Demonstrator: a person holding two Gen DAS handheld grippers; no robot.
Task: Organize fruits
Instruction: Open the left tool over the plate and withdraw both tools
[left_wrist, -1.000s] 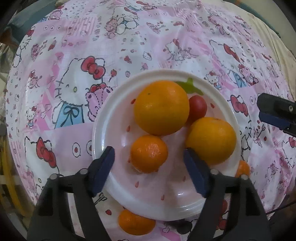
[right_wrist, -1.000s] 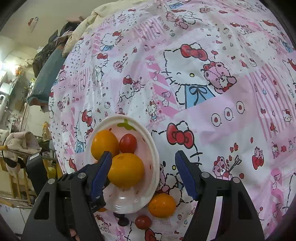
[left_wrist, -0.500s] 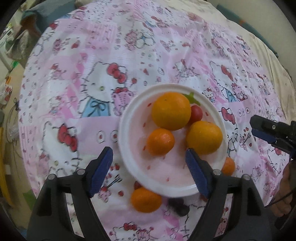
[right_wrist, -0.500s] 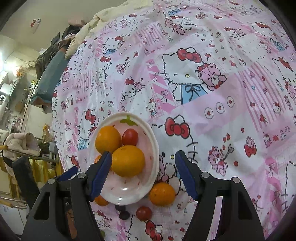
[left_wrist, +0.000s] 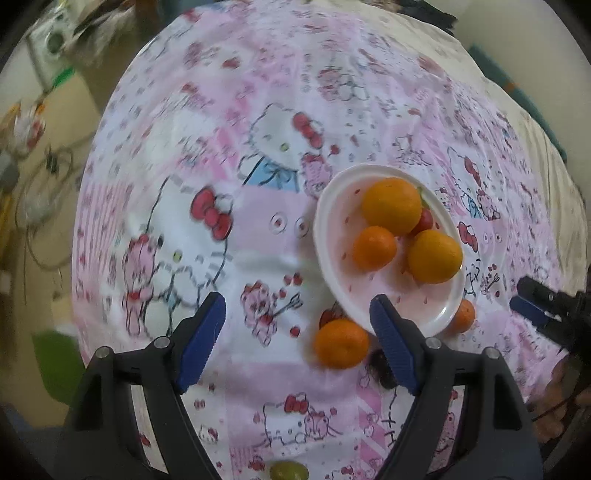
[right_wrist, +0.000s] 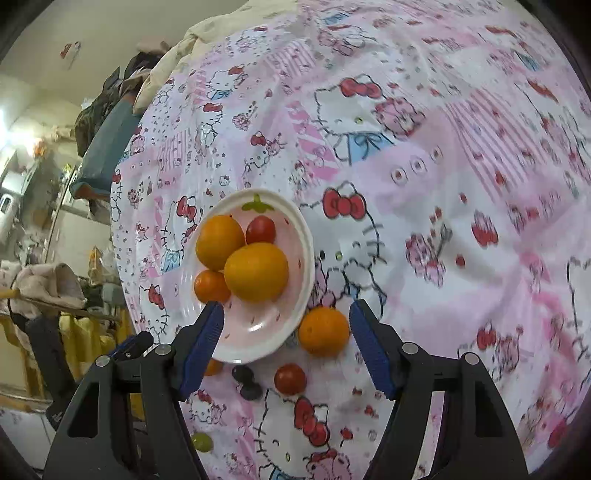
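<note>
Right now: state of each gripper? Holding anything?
Left gripper: open, empty, above the cloth beside the plate.
Right gripper: open, empty, over the small orange by the plate.

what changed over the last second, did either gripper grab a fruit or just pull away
Neither grabbed anything. The left gripper drew back from over the plate toward its left, so the plate now sits further off and a small orange on the cloth lies between its open jaws. The right gripper also backed off a little, open and empty. The four fruits on the plate stayed as they were.
</note>
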